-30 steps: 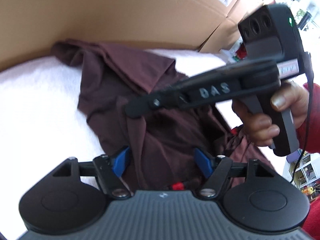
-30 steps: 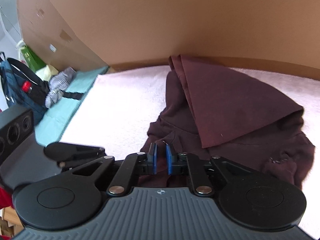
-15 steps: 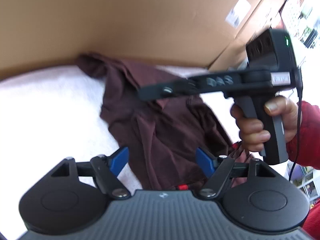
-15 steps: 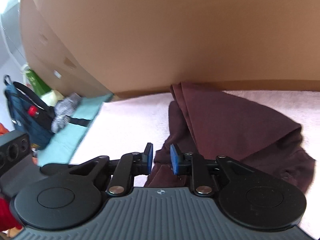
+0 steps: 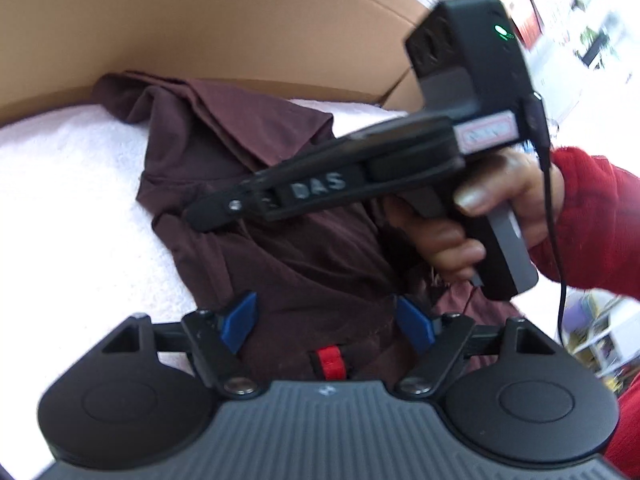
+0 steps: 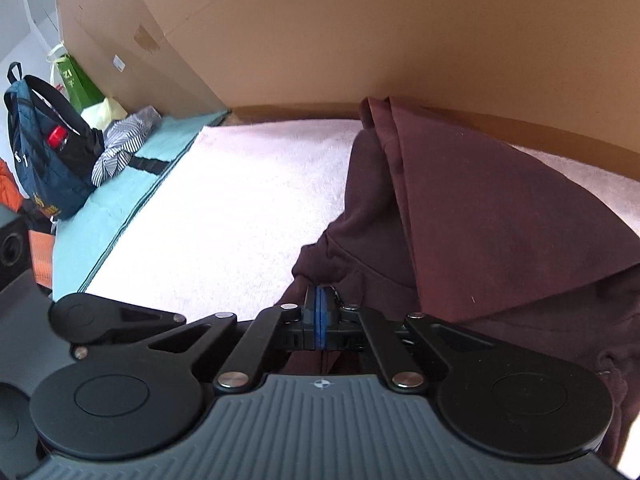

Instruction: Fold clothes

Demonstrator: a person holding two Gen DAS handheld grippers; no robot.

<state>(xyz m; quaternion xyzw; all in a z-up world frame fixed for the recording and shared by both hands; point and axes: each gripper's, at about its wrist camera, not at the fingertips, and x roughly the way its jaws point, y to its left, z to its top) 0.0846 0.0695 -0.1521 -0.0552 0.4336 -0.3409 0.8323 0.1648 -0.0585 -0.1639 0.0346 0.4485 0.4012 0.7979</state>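
2 grippers work over 1 maroon garment [image 5: 304,240], which lies crumpled on a white fleecy cover [image 5: 68,184] with a brown cardboard wall [image 5: 224,16] just behind it.

Seen from the left wrist, the left gripper [image 5: 326,320] has its jaws spread wide, the blue pads [image 5: 240,316] well apart, and nothing is caught between them. Maroon cloth fills the gap ahead of the jaws and runs under them; the garment's near hem lies just in front of the red tab at the gripper's middle. Beyond and above these jaws, the right gripper [image 5: 208,212] crosses from the right, held by a hand [image 5: 488,216] in a red sleeve [image 5: 592,220]. Its tip sits low over the middle of the garment.

From the right wrist, the right gripper [image 6: 320,312] shows its jaws pressed together, the blue pads meeting with only a thin line between. The garment's [image 6: 460,220] edge reaches right up to the jaw tips, but whether any cloth is pinched between the pads cannot be told. A folded flap of the garment lies ahead and to the right of the jaws, its point reaching the cardboard wall [image 6: 360,28]. To the left of the jaws the white cover [image 6: 240,200] lies bare, and farther left sit a teal mat [image 6: 120,196], a striped cloth [image 6: 120,144] and a blue backpack [image 6: 44,152].
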